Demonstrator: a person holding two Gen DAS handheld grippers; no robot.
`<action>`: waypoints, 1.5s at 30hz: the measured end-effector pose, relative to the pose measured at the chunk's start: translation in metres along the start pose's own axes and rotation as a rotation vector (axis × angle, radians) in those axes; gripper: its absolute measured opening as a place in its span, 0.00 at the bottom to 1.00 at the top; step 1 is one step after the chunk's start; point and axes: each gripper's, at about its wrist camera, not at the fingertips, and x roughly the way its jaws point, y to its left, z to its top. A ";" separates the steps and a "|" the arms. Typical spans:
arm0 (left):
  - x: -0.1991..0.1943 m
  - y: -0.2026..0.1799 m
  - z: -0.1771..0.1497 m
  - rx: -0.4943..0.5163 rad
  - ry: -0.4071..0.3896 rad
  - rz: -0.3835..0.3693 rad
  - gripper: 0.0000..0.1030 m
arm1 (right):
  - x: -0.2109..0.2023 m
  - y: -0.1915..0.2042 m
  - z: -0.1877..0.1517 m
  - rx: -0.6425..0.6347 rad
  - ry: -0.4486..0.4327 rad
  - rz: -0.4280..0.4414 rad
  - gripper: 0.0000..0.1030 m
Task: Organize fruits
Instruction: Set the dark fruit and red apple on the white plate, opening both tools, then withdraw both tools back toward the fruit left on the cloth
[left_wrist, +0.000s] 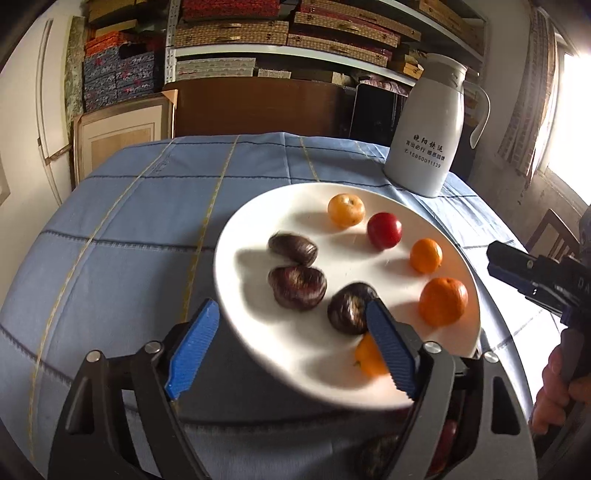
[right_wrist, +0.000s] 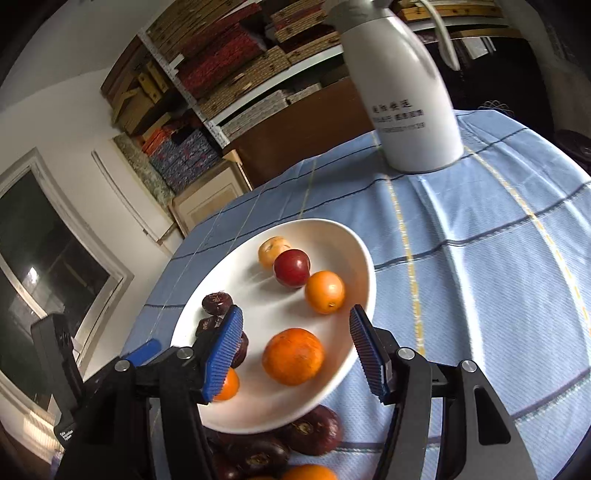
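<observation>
Both grippers wide open, nothing held. White plate (right_wrist: 360, 258) sits mid-frame on the blue checked tablecloth (right_wrist: 480, 277), already carrying most of the fruit: pale yellow-orange fruit (right_wrist: 273, 251) and red plum (right_wrist: 291, 267) at the far side, small orange (right_wrist: 325, 291) below them, big orange (right_wrist: 293, 356) nearest the right gripper (right_wrist: 295, 354), dark chestnut-like fruits (left_wrist: 297, 288) on the left half of the plate. Loose fruit still off the plate: dark brown ones (right_wrist: 314, 430) on the cloth at bottom centre of the right wrist view, touching or tucked under the plate's near rim, plus an orange piece (right_wrist: 308, 472) cut by the bottom edge. Key relation: those leftovers lie below and behind the right fingertips, closer to the camera than the pads, so the right gripper would have to pull back and drop to reach them; it's the nearer tool. Left gripper (left_wrist: 291, 328) hangs over the plate's near-left rim, right pad overlapping a dark fruit (left_wrist: 347, 310) in frame, contact unclear. White thermos jug (left_wrist: 428, 133) upper right, well apart from the plate
</observation>
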 end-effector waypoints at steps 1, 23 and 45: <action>-0.004 0.001 -0.006 -0.003 0.001 -0.001 0.80 | -0.005 -0.004 -0.003 0.011 -0.004 -0.001 0.62; -0.016 -0.031 -0.068 0.140 0.151 -0.044 0.96 | -0.049 -0.047 -0.054 0.159 0.028 0.029 0.73; -0.014 -0.027 -0.071 0.184 0.180 0.021 0.85 | -0.045 -0.044 -0.054 0.144 0.046 0.018 0.79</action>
